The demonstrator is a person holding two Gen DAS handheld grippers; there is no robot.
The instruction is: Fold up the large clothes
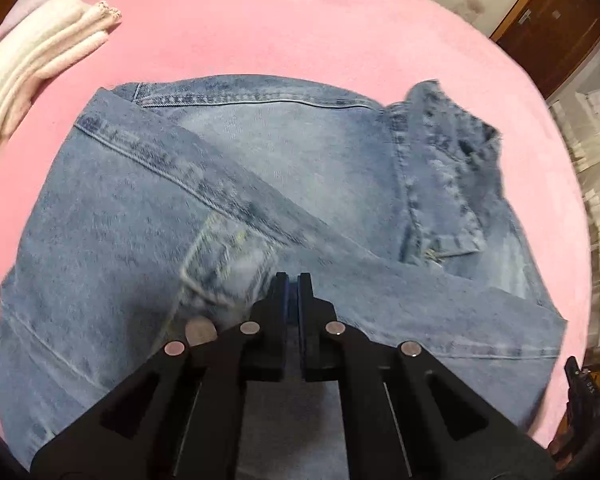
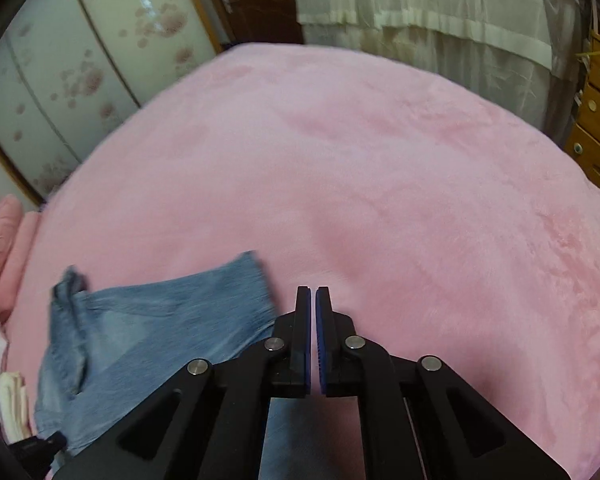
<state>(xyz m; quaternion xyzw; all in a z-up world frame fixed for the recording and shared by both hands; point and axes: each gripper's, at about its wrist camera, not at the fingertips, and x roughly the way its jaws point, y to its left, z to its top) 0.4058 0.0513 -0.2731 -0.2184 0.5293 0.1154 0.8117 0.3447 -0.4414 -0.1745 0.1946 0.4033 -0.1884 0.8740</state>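
Light blue jeans (image 1: pixel 260 160) lie folded on the pink blanket (image 1: pixel 300 20), one leg laid slantwise across the seat and the waistband at the right. My left gripper (image 1: pixel 293 280) hovers just over the middle of the denim. Its jaws are all but together and hold nothing. In the right wrist view the jeans (image 2: pixel 160 320) lie at the lower left. My right gripper (image 2: pixel 313 289) hangs above the bare pink blanket (image 2: pixel 380 160), just right of the denim's edge. Only a thin slit parts its pads, and no cloth is between them.
A stack of folded white cloth (image 1: pixel 40 60) lies on the blanket at the far left. Beyond the bed stand a wardrobe with flowered doors (image 2: pixel 80 60), a pale draped cover (image 2: pixel 440 20) and wooden drawers (image 2: pixel 596 120).
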